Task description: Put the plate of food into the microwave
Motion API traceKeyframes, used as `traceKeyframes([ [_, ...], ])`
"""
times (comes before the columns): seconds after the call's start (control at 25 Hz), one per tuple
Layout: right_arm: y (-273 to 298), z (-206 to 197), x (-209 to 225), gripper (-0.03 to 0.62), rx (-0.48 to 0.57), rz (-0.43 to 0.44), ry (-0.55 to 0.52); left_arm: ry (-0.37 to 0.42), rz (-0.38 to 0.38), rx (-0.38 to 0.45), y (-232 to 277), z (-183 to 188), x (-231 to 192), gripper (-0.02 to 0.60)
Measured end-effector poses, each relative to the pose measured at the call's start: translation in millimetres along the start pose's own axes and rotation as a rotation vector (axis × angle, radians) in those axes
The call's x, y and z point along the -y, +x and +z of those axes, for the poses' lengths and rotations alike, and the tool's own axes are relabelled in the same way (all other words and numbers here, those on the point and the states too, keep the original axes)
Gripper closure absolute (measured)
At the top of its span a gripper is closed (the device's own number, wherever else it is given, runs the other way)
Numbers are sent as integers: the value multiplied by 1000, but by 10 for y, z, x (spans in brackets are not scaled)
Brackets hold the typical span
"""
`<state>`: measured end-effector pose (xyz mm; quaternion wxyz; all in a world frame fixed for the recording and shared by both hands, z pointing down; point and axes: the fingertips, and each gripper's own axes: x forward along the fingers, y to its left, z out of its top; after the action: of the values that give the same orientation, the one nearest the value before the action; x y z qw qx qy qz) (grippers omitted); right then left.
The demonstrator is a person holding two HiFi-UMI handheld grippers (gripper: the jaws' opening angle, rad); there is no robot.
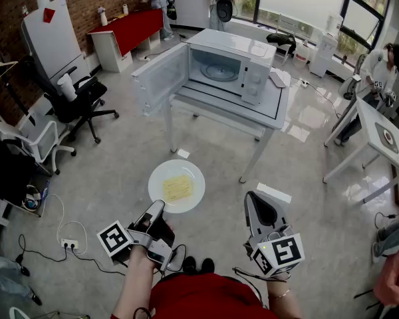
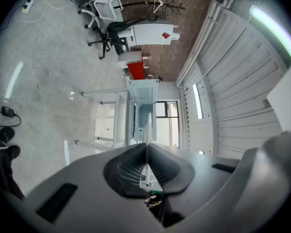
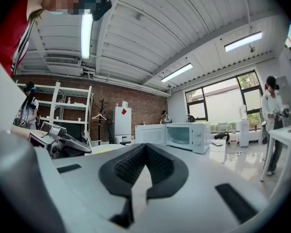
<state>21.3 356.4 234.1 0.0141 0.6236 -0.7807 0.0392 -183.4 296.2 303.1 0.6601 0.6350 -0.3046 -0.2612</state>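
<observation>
At the far left of the head view a black office chair [image 1: 80, 102] stands on the grey floor, and lower down a white power strip [image 1: 69, 244] lies with its cables. A little to the right, near the bottom, is the left gripper [image 1: 157, 208]. Its jaws are closed on the near rim of the white plate [image 1: 165, 175], which it holds level above the floor. In the left gripper view the two pads [image 2: 131, 164] press together on the plate's edge, which shows only as a thin white line running away from them. On the plate lies one flat, yellow, square piece of food [image 1: 177, 189], about in the middle. The plate is in front of the white table [image 1: 266, 108] and well apart from it, not in the oven. On this table stands the white microwave [image 1: 223, 65]. Its door [image 1: 161, 78] is swung wide open to the left, and a glass turntable [image 1: 219, 70] can be seen inside. More to the right, at the same height as the left one, is the right gripper [image 1: 253, 199]. Its jaws are shut together with nothing between them, which the right gripper view shows clearly. At the far right a person [image 1: 379, 72] stands beside another white table [image 1: 379, 128].
</observation>
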Motion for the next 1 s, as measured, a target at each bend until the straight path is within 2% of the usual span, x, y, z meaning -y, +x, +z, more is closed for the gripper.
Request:
traceKeyframes([
  [0.64,-4,-65,-4,583,-8,-12,12,8,2,-9,0,40,5,558],
  [1.0,12,-59,96,582,7,32,16,11,11,-3,169,-9,-3,558],
])
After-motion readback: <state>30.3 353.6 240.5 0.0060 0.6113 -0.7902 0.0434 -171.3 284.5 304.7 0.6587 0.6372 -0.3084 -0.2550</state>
